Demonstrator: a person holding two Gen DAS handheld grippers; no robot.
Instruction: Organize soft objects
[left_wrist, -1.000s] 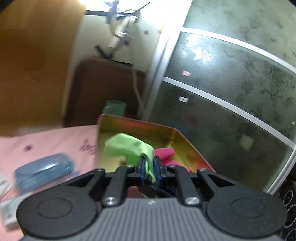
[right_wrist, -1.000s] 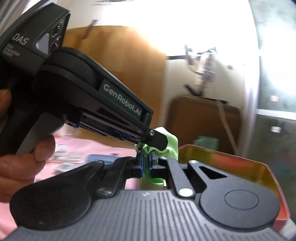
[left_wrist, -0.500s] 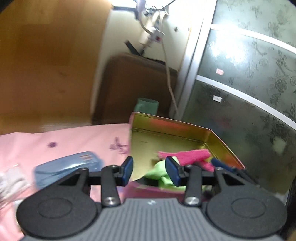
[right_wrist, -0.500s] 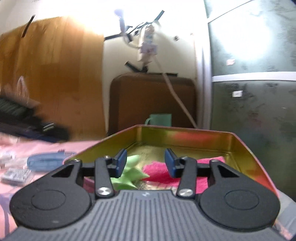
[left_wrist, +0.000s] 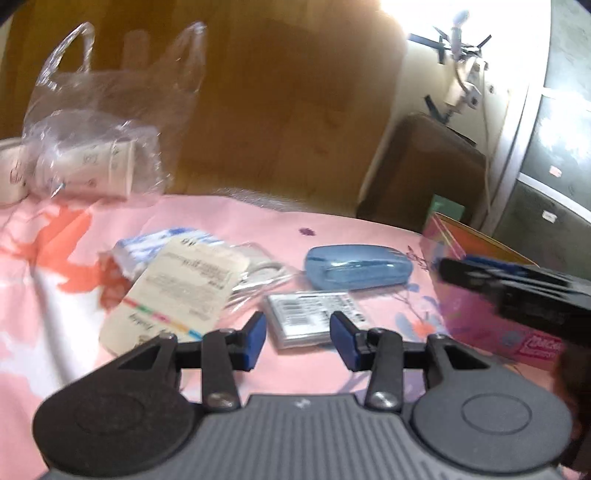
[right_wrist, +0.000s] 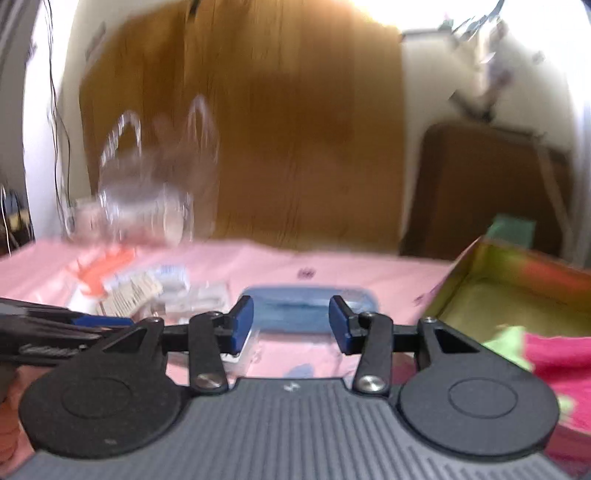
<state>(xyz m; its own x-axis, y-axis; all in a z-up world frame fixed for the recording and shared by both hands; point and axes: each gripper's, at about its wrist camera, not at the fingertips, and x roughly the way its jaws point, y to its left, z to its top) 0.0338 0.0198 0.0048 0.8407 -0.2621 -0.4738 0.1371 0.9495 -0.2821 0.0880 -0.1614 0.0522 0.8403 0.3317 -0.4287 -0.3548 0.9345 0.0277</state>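
Two grippers, left gripper (left_wrist: 297, 334) and right gripper (right_wrist: 291, 320), I hold with jaws apart and empty above the pink bedsheet (left_wrist: 258, 218), presumably seeking more, since the green cloth (right_wrist: 508, 345) and pink cloth (right_wrist: 557, 354) already lie in the tin box (right_wrist: 517, 269)

Empty left gripper (left_wrist: 297, 340) over, seemingly, packets (left_wrist: 312, 317)

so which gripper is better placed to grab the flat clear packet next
Left, probably. The left gripper is open and empty with the clear packet just past its fingertips. The right gripper, also open and empty, faces the blue case instead, beside the tin.
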